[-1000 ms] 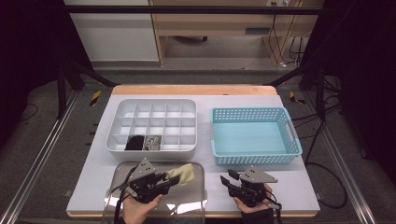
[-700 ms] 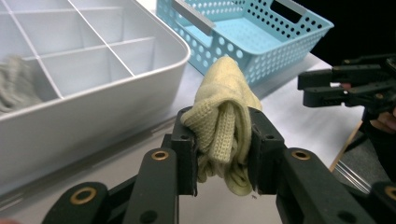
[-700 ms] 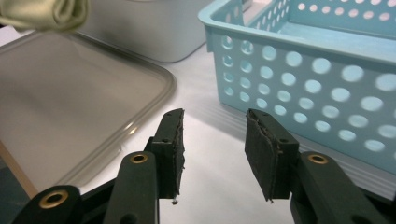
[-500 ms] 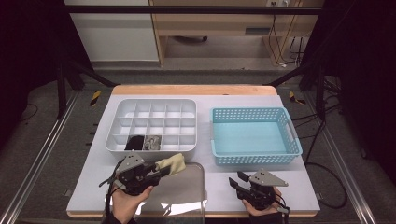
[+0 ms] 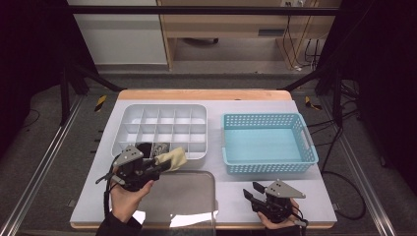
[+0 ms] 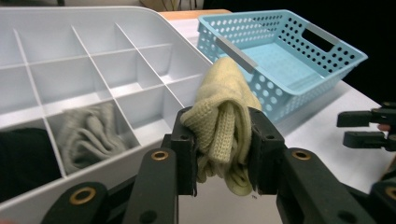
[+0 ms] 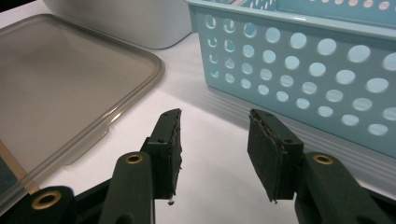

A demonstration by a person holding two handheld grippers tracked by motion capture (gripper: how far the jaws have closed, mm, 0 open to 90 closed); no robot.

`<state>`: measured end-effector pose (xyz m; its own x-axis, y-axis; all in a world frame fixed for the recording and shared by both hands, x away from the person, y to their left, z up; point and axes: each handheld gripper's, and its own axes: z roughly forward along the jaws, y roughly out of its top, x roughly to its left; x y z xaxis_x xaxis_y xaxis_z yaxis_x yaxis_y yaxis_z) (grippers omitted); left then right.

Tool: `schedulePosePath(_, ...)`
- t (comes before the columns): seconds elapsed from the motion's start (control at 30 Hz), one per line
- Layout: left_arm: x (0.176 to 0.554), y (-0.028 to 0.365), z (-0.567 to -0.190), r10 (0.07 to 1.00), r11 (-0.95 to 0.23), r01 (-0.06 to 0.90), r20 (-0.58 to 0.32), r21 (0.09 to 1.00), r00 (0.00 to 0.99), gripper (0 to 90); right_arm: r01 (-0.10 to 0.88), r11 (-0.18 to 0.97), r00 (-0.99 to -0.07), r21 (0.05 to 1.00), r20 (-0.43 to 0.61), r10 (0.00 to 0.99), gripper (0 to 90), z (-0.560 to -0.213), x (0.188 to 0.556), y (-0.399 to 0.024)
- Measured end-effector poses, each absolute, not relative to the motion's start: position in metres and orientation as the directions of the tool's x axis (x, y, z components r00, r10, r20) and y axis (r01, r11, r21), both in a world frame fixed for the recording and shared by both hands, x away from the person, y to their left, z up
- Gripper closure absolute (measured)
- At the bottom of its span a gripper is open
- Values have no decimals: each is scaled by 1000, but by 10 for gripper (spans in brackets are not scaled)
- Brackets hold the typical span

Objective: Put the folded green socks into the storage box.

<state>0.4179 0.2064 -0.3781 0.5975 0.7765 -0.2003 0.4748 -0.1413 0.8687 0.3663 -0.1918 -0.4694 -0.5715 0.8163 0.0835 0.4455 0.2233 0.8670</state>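
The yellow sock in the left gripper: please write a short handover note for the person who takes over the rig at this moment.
Left gripper: shut on the yellow sock, held above the front edge of the white divided tray.
Right gripper: open, nothing between the jaws, which have just been opening; it rests near the table's front edge, before the blue basket.
Things: a grey sock and a black item already lie in the tray's front compartments. The clear lid lies flat on the table; the basket looks empty.
Done: two items sorted.
Left: probably place the yellow sock in a free compartment.
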Motion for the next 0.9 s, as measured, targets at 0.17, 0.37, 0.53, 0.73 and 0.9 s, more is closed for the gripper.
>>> schedulePosePath(0.17,428,209,-368,789,-151,475,-183,867,587,671,448,227,-573,865,84,815,545,-471,367,-191)
schedulePosePath(0.37,440,209,-357,805,-167,472,-157,866,573,671,454,227,-572,861,87,816,545,-472,368,-191)
schedulePosePath(0.53,453,207,-354,815,-182,485,-144,855,561,671,453,229,-574,862,86,814,545,-472,369,-191)
schedulePosePath(0.73,468,199,-359,830,-220,508,-114,833,546,671,461,232,-577,856,91,812,545,-474,370,-190)
schedulePosePath(0.9,479,193,-364,837,-235,530,-107,814,536,671,463,233,-576,855,90,813,545,-475,370,-191)
